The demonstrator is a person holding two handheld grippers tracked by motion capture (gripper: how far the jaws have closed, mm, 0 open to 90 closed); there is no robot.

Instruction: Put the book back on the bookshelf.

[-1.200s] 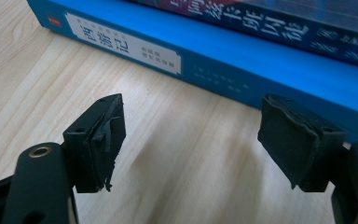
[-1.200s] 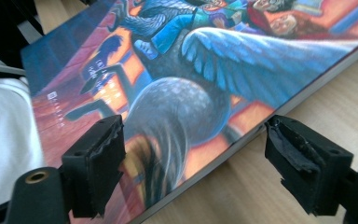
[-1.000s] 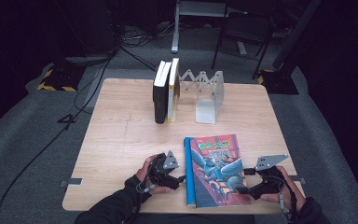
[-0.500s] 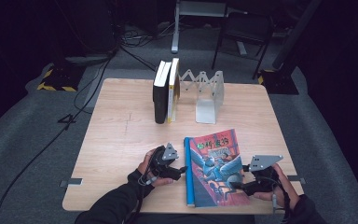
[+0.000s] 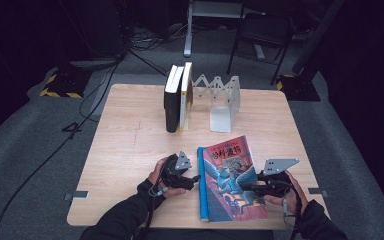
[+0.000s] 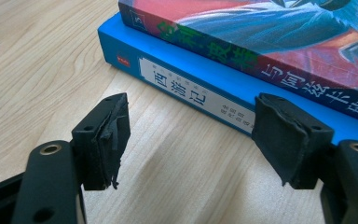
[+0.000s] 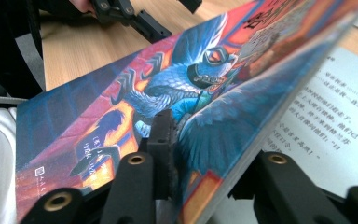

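A colourful paperback [image 5: 230, 172] lies on top of a blue book whose spine [image 5: 202, 187] faces left, near the table's front edge. My right gripper [image 5: 250, 186] is shut on the paperback's right edge and holds the cover [image 7: 168, 93] raised, with a printed page [image 7: 326, 130] showing beneath. My left gripper [image 5: 192, 178] stands open on the tabletop just left of the blue spine [image 6: 191, 88], its pads [image 6: 109, 135] apart and nothing between them. The paperback's spine [image 6: 270, 60] rests above the blue one.
Two upright books [image 5: 176, 97] lean against a folding metal book rack [image 5: 221, 100] at the back middle of the wooden table [image 5: 130, 140]. A chair [image 5: 262, 35] and cables lie on the dark floor beyond. The other gripper [image 7: 135, 16] shows far off in the right gripper view.
My right gripper has shifted a little left and raised the paperback's right edge, so the cover now tilts. My left gripper has edged closer to the blue spine.
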